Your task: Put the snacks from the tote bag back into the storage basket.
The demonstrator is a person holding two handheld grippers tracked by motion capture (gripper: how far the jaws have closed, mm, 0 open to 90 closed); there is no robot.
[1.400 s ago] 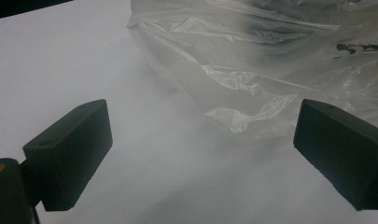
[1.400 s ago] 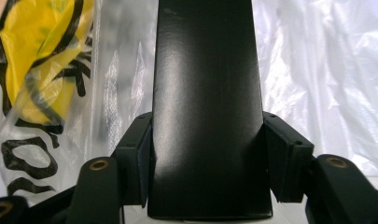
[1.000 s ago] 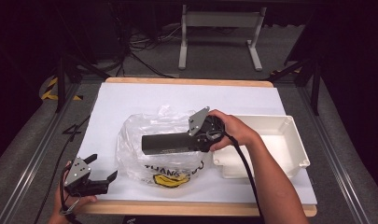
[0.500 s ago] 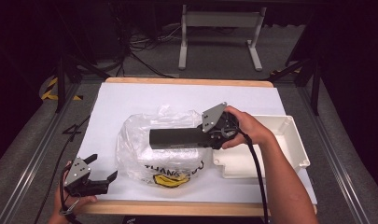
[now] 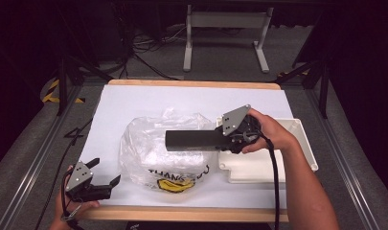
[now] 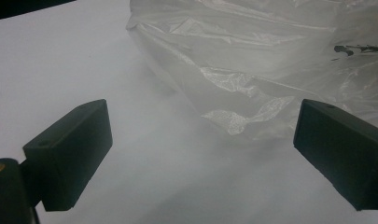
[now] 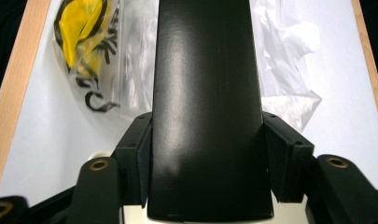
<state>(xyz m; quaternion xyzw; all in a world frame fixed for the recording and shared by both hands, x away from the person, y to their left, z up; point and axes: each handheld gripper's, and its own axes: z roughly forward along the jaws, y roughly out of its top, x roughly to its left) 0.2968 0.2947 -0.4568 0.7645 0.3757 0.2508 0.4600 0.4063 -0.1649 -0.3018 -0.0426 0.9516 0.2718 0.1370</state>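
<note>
The table [image 5: 134,98] is covered in white, with a clear plastic bag [image 5: 153,148] crumpled at its middle, its yellow print toward the near edge. A white tray [image 5: 297,143] lies to the bag's right. Above the bag, the right gripper [image 5: 232,136] clamps a long black box [image 5: 194,140] by one end — level, lengthwise over the bag. The left gripper [image 5: 105,179] rests at the table's near left corner, jaws wide and empty — the bag's edge lies just beyond them.

A box [image 5: 194,140] hangs over the bag [image 5: 158,153], left of the tray [image 5: 297,143].
</note>
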